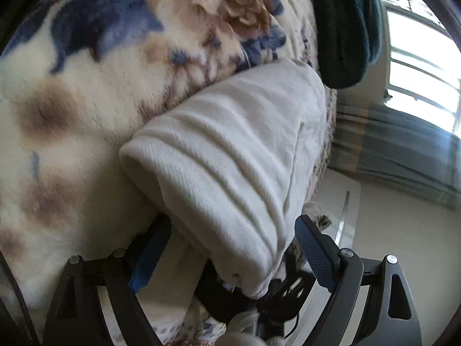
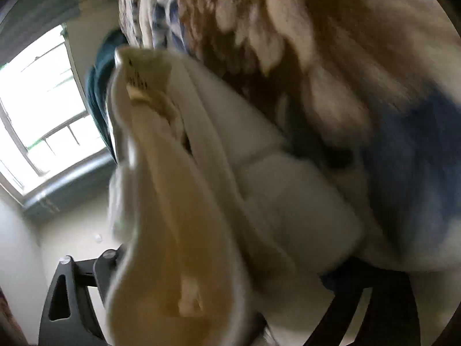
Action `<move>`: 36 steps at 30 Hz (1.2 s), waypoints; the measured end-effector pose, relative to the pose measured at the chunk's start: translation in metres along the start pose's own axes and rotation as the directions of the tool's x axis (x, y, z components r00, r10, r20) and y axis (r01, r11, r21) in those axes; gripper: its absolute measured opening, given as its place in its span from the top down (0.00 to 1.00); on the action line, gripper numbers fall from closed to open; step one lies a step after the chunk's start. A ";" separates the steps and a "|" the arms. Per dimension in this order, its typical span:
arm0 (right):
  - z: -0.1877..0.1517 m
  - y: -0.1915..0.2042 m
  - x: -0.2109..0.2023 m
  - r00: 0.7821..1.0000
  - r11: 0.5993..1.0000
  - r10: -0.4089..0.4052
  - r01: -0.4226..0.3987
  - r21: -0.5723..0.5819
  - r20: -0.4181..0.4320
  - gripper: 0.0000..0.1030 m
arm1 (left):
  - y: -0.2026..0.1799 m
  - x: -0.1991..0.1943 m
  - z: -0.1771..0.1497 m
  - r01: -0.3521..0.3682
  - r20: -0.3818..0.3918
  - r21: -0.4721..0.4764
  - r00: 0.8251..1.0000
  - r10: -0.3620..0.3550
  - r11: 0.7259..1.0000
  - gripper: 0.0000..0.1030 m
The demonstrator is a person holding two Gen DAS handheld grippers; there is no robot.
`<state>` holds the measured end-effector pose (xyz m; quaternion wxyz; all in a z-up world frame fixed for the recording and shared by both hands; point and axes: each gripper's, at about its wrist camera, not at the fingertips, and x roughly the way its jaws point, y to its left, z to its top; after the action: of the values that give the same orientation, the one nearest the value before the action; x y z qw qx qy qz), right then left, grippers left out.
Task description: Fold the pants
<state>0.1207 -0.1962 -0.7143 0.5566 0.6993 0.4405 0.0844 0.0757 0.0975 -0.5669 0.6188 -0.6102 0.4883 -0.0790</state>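
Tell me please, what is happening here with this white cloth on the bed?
A person is folding a pair of white pants on a flowery fleece blanket, with a hand-held tool in each hand. The left tool stands open, with the folded end of the pants lying loose between its fingers. The right tool is mostly hidden by the cloth; its one visible finger stands clear to the side, so it looks open as well. A dark green cloth lies farther back, near the window.
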 end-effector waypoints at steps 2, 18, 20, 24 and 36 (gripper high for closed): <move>-0.001 0.005 0.003 0.999 0.999 0.032 -0.032 -0.004 0.030 0.04 | 0.001 0.000 -0.006 -0.010 -0.013 0.036 1.000 0.011 0.999 0.15; -0.020 0.072 0.009 0.997 0.951 -0.023 0.001 0.308 0.068 0.38 | -0.006 0.014 -0.036 0.206 -0.031 -0.067 0.978 -0.208 0.976 0.15; -0.022 0.073 0.006 0.998 0.957 -0.024 0.009 0.289 0.050 0.38 | -0.009 0.022 -0.028 0.245 -0.017 -0.063 0.969 -0.247 0.967 0.15; -0.009 0.074 0.006 0.999 0.958 -0.026 0.016 0.287 0.033 0.39 | -0.017 0.028 -0.010 0.306 0.010 -0.062 0.952 -0.306 0.950 0.09; 0.004 0.058 0.004 0.994 0.974 -0.095 0.105 0.203 -0.058 0.40 | -0.008 0.047 0.014 0.177 0.041 -0.091 0.984 -0.174 0.980 0.07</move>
<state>0.1559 -0.1964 -0.6676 0.4739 0.7280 0.4947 0.0271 0.1136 0.0720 -0.5873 0.5878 -0.6806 0.4258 -0.1000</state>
